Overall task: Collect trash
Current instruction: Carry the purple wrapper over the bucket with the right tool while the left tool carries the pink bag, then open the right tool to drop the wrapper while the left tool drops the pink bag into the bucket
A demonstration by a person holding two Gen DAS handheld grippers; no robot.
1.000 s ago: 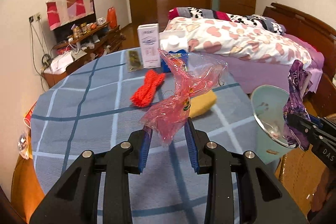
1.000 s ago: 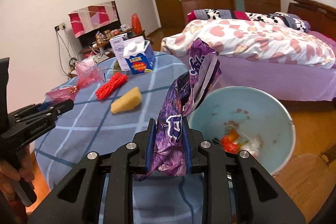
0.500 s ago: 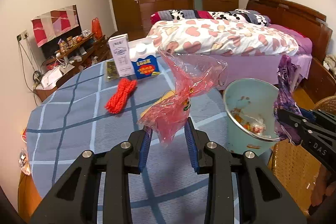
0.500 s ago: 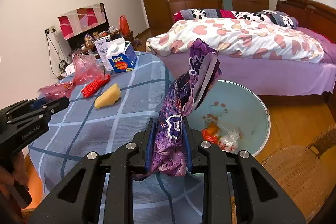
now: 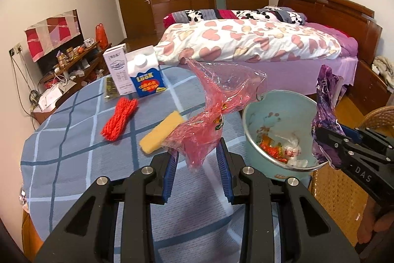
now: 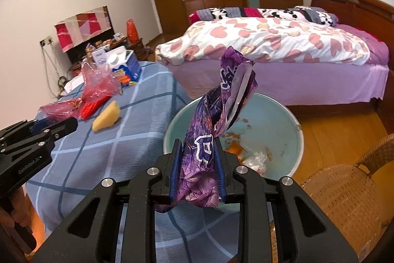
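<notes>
Trash sits in both tools. At lower centre of the left wrist view, the left hand-held gripper (image 5: 197, 164) is clenched on a crumpled red plastic bag (image 5: 211, 115) above the checked blue worktop (image 5: 73, 139). At lower centre of the right wrist view, the right hand-held gripper (image 6: 198, 164) is clamped on a purple wrapper (image 6: 209, 134), in front of the pale blue bin (image 6: 283, 120) beside the worktop's edge, scraps in its bottom. Red rope (image 5: 120, 120), a yellow sponge (image 5: 161, 131) and a milk carton (image 5: 147, 75) lie on the worktop.
</notes>
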